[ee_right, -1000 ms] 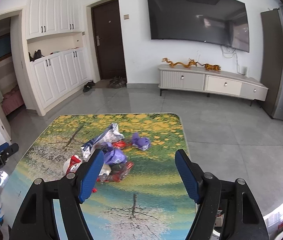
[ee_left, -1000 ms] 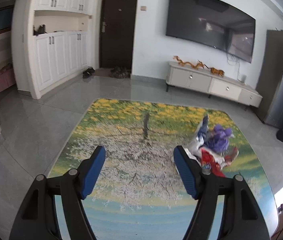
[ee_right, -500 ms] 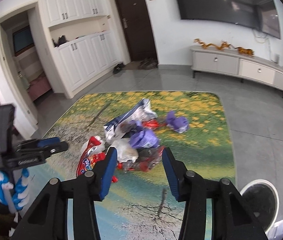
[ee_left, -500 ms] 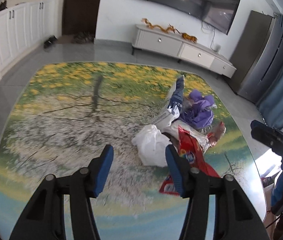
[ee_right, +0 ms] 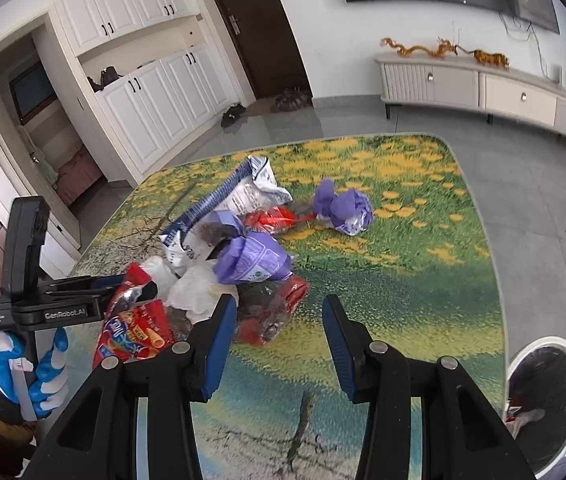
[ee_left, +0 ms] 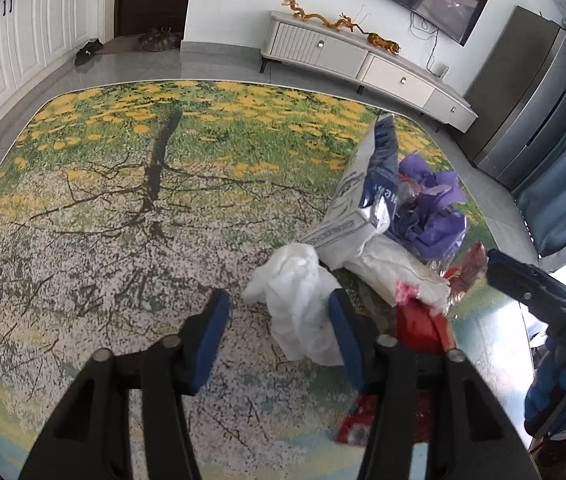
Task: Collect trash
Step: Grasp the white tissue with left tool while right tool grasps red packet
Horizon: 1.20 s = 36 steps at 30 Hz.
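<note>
A trash pile lies on a table covered with a landscape-print cloth [ee_left: 123,200]: a blue-and-white snack bag [ee_left: 367,196], purple wrappers [ee_left: 431,216], a red snack bag [ee_right: 135,332] and a crumpled white wad [ee_left: 299,296]. My left gripper [ee_left: 279,324] tilts down over the near edge of the pile. Its jaws are closing, with the white wad between them, close to the right pad; the left pad is clear of it. My right gripper [ee_right: 279,328] hovers open at the other side of the pile. A dark-and-red wrapper [ee_right: 267,312] sits by its left pad.
A round white bin [ee_right: 543,388] with a dark liner stands on the floor past the table's right edge. One purple wrapper [ee_right: 343,208] lies apart from the pile. A hand in a blue-and-white glove [ee_right: 23,372] holds the left gripper. A TV cabinet and white cupboards line the walls.
Both grippers have sunk toward the table and tipped downward, and their jaws have narrowed. The left one has swung right onto the pile, with the white wad now between its fingers.
</note>
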Each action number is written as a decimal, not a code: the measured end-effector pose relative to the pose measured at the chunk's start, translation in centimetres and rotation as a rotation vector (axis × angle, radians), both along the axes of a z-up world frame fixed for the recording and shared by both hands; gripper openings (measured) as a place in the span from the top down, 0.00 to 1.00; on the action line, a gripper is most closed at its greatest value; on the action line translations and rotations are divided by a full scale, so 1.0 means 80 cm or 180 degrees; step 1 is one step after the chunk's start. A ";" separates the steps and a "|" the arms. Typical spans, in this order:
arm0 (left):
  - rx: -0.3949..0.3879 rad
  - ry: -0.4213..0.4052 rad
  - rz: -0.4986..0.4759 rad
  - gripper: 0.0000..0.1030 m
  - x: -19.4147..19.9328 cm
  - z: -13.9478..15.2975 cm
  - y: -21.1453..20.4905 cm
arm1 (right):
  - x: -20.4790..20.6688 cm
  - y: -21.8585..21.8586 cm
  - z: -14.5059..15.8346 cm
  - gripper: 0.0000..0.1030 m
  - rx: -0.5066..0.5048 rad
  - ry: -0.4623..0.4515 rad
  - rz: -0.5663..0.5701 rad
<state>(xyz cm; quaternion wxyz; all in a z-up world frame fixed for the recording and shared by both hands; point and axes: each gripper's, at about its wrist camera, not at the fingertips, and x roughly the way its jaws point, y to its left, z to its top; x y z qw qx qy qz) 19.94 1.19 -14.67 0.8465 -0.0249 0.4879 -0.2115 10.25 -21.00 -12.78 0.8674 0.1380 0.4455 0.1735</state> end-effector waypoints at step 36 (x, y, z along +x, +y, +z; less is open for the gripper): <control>-0.0432 -0.0643 0.0297 0.94 -0.112 0.103 0.072 | -0.109 -0.039 0.106 0.91 -0.0246 -0.0498 -0.0339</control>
